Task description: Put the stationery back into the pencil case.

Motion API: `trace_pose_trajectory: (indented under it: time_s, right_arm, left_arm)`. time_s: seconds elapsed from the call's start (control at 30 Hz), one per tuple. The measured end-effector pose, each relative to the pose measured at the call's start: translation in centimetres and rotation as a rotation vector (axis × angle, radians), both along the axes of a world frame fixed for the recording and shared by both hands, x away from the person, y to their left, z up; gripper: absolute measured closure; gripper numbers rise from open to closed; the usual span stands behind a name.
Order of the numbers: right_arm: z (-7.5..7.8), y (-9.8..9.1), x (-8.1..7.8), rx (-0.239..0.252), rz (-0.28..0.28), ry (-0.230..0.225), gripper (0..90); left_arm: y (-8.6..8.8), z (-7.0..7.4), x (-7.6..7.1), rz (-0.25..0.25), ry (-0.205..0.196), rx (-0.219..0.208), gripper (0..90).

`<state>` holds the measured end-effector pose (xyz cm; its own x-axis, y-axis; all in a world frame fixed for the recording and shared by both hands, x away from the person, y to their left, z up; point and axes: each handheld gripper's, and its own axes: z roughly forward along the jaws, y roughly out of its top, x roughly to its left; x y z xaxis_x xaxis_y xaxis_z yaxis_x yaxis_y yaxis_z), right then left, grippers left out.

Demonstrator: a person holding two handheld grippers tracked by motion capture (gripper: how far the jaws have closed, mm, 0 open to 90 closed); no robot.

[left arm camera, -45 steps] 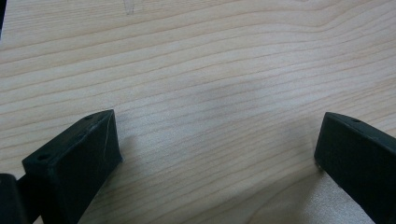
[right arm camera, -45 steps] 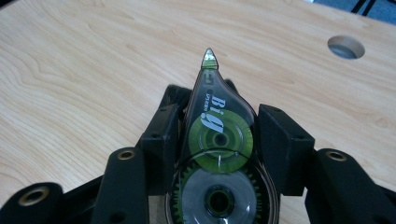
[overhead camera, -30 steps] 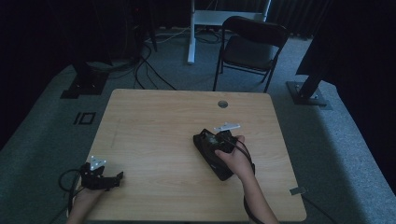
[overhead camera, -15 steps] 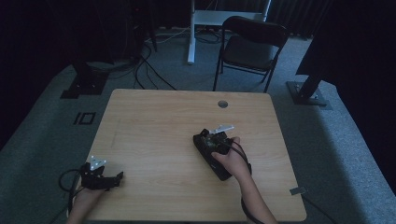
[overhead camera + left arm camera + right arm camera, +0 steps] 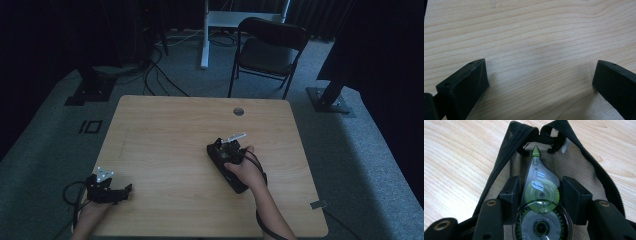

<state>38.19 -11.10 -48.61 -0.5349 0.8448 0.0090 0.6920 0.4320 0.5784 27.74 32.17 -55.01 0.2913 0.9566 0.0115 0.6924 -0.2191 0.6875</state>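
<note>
A light wooden tabletop (image 5: 165,145) with visible grain and rounded corners stands on grey carpet. A round cable hole (image 5: 238,111) sits near its far edge, right of centre. A black zippered pouch (image 5: 225,165) lies directly on the wood, right of the middle, its mouth open and a tan mesh lining showing in the right gripper view. The wood around the pouch is bare, pale and evenly striped.

- You have one light wooden table (image 5: 165,130) before you.
- You hold two black two-jaw grippers: one left (image 5: 122,192), one right (image 5: 540,192).
- One clear correction-tape dispenser with green wheels (image 5: 540,202).
- One black mesh zip pouch (image 5: 589,170).
- One dark folding chair (image 5: 267,50).
</note>
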Motion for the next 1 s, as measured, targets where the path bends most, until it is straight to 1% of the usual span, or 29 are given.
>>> trace_pose_trajectory:
  time_s: [0.33, 0.47, 0.53, 0.67, 0.73, 0.87, 1.0]
  right_arm:
    - [-0.41, 0.26, 0.49, -0.043, 0.006, 0.028, 49.4]
    - [-0.76, 0.22, 0.70, -0.044, -0.002, 0.056, 49.3]
    - [-0.87, 0.22, 0.73, -0.042, -0.003, 0.063, 49.2]
    - [-0.89, 0.13, 0.82, -0.053, -0.011, 0.059, 49.0]
    - [-0.93, 0.05, 0.84, -0.049, -0.011, 0.069, 49.1]
    - [-0.91, -0.03, 0.84, -0.047, -0.015, 0.073, 49.0]
    - [-0.58, -0.21, 0.75, -0.035, -0.012, 0.059, 47.4]
  left_arm:
    - [0.00, 0.00, 0.00, 0.000, 0.000, 0.000, 0.2]
    - [0.00, 0.00, 0.00, 0.000, 0.000, 0.000, 0.2]
    - [0.00, 0.00, 0.00, 0.000, 0.000, 0.000, 0.2]
    - [0.00, 0.00, 0.00, 0.000, 0.000, 0.000, 0.2]
    - [0.00, 0.00, 0.00, 0.000, 0.000, 0.000, 0.2]
    - [0.00, 0.00, 0.00, 0.000, 0.000, 0.000, 0.2]
    - [0.00, 0.00, 0.00, -0.001, 0.000, 0.000, 0.2]
